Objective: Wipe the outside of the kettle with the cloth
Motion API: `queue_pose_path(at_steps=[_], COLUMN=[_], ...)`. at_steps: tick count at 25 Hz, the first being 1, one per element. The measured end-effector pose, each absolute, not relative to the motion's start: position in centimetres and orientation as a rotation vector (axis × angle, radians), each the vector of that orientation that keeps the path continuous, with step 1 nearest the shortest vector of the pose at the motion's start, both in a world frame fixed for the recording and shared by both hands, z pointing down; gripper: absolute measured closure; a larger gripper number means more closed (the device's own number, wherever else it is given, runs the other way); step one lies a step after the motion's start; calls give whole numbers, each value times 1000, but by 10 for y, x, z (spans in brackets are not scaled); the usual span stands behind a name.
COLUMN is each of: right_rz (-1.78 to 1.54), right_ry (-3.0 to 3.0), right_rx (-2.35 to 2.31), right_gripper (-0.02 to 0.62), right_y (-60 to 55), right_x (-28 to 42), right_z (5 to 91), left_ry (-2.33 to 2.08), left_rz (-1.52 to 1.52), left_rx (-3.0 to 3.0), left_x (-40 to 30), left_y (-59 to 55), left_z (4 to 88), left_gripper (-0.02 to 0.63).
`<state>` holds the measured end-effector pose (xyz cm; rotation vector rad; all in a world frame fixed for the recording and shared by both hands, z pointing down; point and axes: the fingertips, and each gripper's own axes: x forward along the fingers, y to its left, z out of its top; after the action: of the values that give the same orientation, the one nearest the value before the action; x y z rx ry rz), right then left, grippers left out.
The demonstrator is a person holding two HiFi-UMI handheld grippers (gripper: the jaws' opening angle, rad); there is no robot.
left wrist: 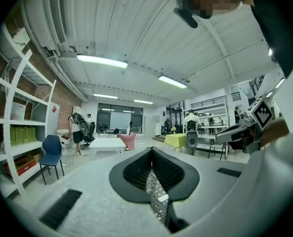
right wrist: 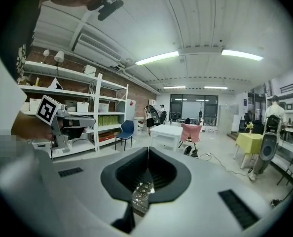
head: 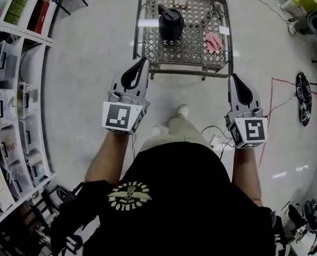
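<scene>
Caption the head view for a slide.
Shut left tool and shut right tool held before mesh table bearing kettle and cloth.

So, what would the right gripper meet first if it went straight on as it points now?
Probably the wire table's right rim, near the pink cloth. Height is unclear: the right gripper might pass above it.

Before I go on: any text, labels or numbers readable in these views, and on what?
No text reads clearly.
Shirt emblem: ringed lettering, too blurred to read.
Cubes on left gripper and right gripper: square code patterns, no letters.
White tags on the table: too small to read.
</scene>
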<state>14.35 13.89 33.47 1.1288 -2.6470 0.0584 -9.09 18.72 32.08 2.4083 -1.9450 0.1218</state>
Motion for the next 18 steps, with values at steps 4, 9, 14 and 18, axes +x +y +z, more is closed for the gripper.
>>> queue_pose_path(at_steps=[4,9,14,18], right_rz=[86,118,109,134], right_ry=[-2653,-2697,-2740,-2771], right_rx=[1096,1063,997,992], right_gripper=[584,584,584,584], right_y=[124,98,72,56], right_x=[145,153,156,163], right_z=[336,330,329,325], left_ry=[-1958,-2026,-2107,-2160], left_rz=[137,162,175,158], left_rx=[2397,2391,2335,2275], left_x=[-86,-74,-71,-72], left_y=[173,154,142,140], left_z=[315,296,291,288], left_gripper=[600,600,600,600])
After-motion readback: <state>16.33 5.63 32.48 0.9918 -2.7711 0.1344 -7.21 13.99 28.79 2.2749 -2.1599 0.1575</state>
